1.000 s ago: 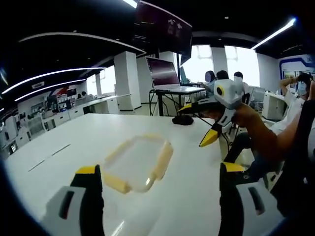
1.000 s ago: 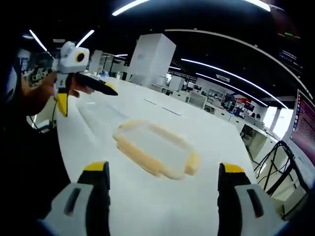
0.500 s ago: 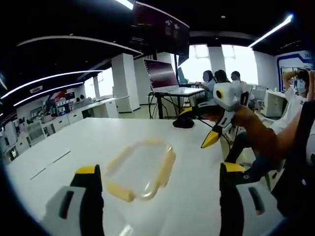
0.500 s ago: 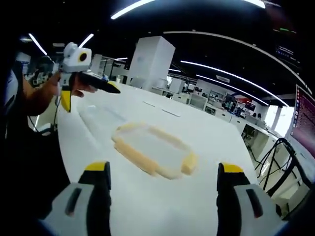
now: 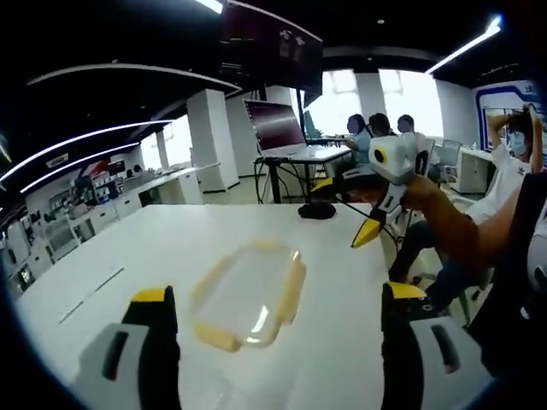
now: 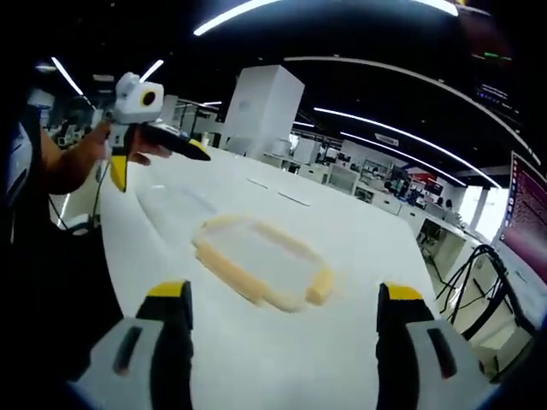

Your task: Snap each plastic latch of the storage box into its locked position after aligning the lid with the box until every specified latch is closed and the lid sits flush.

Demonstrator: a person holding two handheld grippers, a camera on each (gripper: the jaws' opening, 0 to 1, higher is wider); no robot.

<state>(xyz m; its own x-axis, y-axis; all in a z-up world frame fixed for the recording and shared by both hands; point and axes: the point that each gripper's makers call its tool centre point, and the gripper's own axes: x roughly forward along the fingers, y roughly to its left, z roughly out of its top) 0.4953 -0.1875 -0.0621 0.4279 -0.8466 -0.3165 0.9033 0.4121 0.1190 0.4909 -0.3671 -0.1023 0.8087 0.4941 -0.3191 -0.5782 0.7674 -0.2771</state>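
A clear storage box (image 5: 248, 295) with pale yellow latches along its sides lies flat on the white table (image 5: 171, 248). In the left gripper view my left gripper (image 5: 278, 295) is open just short of the box, empty. Beyond the box to the right, a hand holds my right gripper (image 5: 344, 209) above the table, jaws apart. The right gripper view shows the same box (image 6: 256, 260) ahead of my open right gripper (image 6: 284, 292). In that view the left gripper (image 6: 158, 164) hangs open at the upper left, away from the box.
A laptop (image 5: 278, 128) stands on a raised stand past the table's far end, with a small black object (image 5: 318, 209) on the table near it. Seated people (image 5: 376, 137) are behind. Desks and a white pillar (image 6: 261, 107) fill the background. Cables (image 6: 479, 273) hang at the right.
Both views have drifted a little, and the box sits slightly lower and nearer in the left gripper view. Both grippers stay open and off the box.
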